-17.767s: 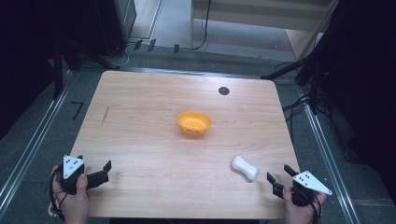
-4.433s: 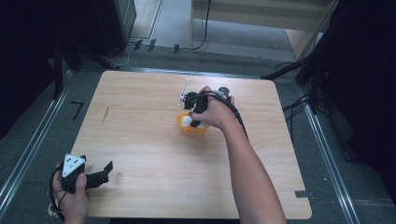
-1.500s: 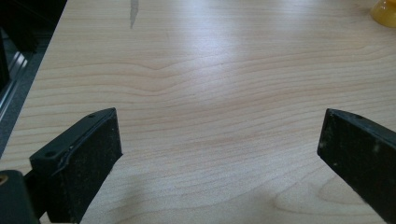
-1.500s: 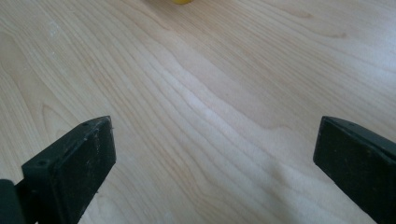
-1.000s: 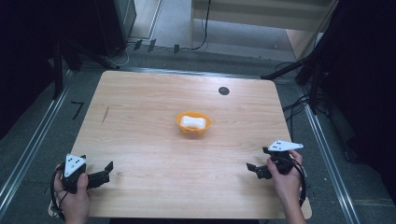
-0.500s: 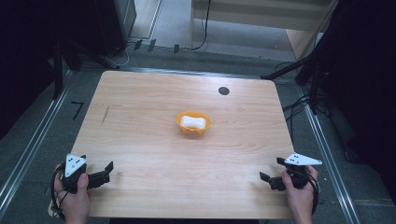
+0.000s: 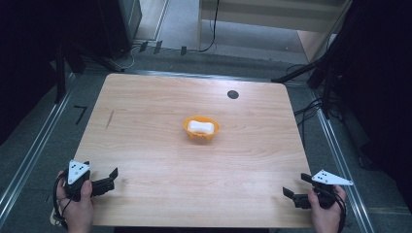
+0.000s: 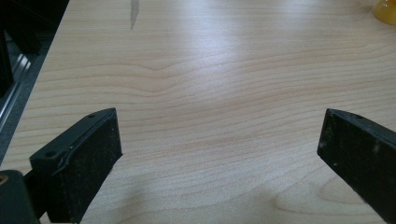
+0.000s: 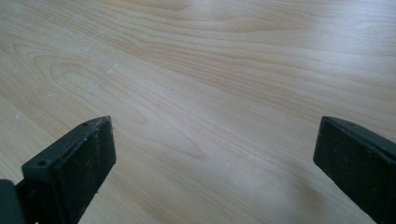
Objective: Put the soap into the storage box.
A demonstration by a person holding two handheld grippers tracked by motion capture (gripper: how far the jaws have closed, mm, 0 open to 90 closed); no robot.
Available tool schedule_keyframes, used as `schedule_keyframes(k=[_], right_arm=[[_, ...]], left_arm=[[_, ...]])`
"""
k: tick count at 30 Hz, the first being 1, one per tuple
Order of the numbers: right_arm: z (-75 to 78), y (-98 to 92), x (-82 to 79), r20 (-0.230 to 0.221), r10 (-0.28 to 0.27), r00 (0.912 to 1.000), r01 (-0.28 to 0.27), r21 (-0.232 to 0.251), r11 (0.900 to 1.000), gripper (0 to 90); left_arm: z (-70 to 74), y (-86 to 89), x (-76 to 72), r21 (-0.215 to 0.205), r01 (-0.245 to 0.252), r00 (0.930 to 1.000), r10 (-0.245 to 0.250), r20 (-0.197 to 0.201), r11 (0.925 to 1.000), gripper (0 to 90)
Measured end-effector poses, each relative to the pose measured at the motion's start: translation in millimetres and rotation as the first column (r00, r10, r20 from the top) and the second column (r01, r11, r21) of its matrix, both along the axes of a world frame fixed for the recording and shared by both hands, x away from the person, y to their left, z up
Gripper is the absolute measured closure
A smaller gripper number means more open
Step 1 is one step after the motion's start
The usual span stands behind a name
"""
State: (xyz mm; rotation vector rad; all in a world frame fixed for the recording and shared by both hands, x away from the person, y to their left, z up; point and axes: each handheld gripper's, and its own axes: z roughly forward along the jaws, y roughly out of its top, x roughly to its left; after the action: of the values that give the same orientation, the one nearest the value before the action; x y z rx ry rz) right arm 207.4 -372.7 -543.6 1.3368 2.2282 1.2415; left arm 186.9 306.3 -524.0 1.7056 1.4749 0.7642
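Both jaws are standing spread, gripping nothing; white piece [image 7: 201,127] is lying inside orange bowl [image 7: 201,129]; placement is looking complete.

Looked down from above on the whole counter [image 7: 160,145]; rode each tool low and close, facing across the same bare wood.

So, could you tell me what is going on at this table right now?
A person sits at the wooden table with a tool in each hand. Both the left tool and the right tool are open, hold nothing, and sit at the near corners. The white bone-shaped object lies in the orange bowl at the middle of the table.
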Motion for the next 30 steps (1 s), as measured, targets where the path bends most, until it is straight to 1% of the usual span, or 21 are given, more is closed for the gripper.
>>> schedule_keyframes(k=[7, 8, 9, 12, 15, 17, 19, 22, 26, 30], right_arm=[[-2.4, -8.5, -9.7, 0.014, -0.013, 0.9998, 0.013, 0.011, 1.000, 0.0], [-3.9, -10.8, -13.4, 0.010, -0.020, 0.9998, 0.020, 0.015, 1.000, 0.0], [-3.9, -10.8, -13.4, 0.010, -0.020, 0.9998, 0.020, 0.015, 1.000, 0.0], [-8.3, -15.7, -21.3, 0.025, -0.030, 0.9992, 0.029, 0.030, 0.999, 0.0], [-10.9, -17.6, -24.3, 0.033, -0.038, 0.9988, 0.036, 0.043, 0.998, 0.0], [-10.5, -18.9, -26.9, 0.051, -0.043, 0.9977, 0.041, 0.054, 0.998, 0.0], [-11.2, -18.6, -27.4, 0.057, -0.049, 0.9972, 0.046, 0.052, 0.998, 0.0], [-11.6, -16.8, -27.5, 0.060, -0.045, 0.9972, 0.042, 0.048, 0.998, 0.0], [-13.5, -14.3, -28.0, 0.062, -0.044, 0.9971, 0.042, 0.029, 0.999, 0.0], [-14.1, -15.5, -28.4, 0.064, -0.045, 0.9969, 0.043, 0.035, 0.998, 0.0]], left_arm=[[0.0, -0.3, -0.1, 0.006, 0.001, 1.0000, -0.001, 0.001, 1.0000, 0.0], [0.1, -0.3, -0.1, 0.006, 0.003, 1.0000, -0.003, 0.000, 1.0000, 0.0], [0.1, -0.3, -0.1, 0.006, 0.003, 1.0000, -0.003, 0.000, 1.0000, 0.0], [-0.1, -0.4, 0.4, 0.007, 0.005, 1.0000, -0.005, -0.001, 1.0000, 0.0], [0.0, -0.7, 0.5, 0.010, 0.007, 1.0000, -0.006, -0.004, 0.9999, 0.0], [0.0, -0.7, 0.5, 0.010, 0.006, 1.0000, -0.006, -0.005, 0.9999, 0.0], [-0.2, -0.5, 0.6, 0.006, 0.007, 1.0000, -0.007, -0.002, 1.0000, 0.0], [0.0, -0.8, 0.7, 0.011, 0.006, 1.0000, -0.006, -0.007, 0.9999, 0.0], [-0.1, -1.0, 0.8, 0.010, 0.005, 1.0000, -0.005, -0.007, 0.9999, 0.0], [-0.1, -1.5, 0.7, 0.015, 0.007, 1.0000, -0.007, -0.007, 0.9999, 0.0]])
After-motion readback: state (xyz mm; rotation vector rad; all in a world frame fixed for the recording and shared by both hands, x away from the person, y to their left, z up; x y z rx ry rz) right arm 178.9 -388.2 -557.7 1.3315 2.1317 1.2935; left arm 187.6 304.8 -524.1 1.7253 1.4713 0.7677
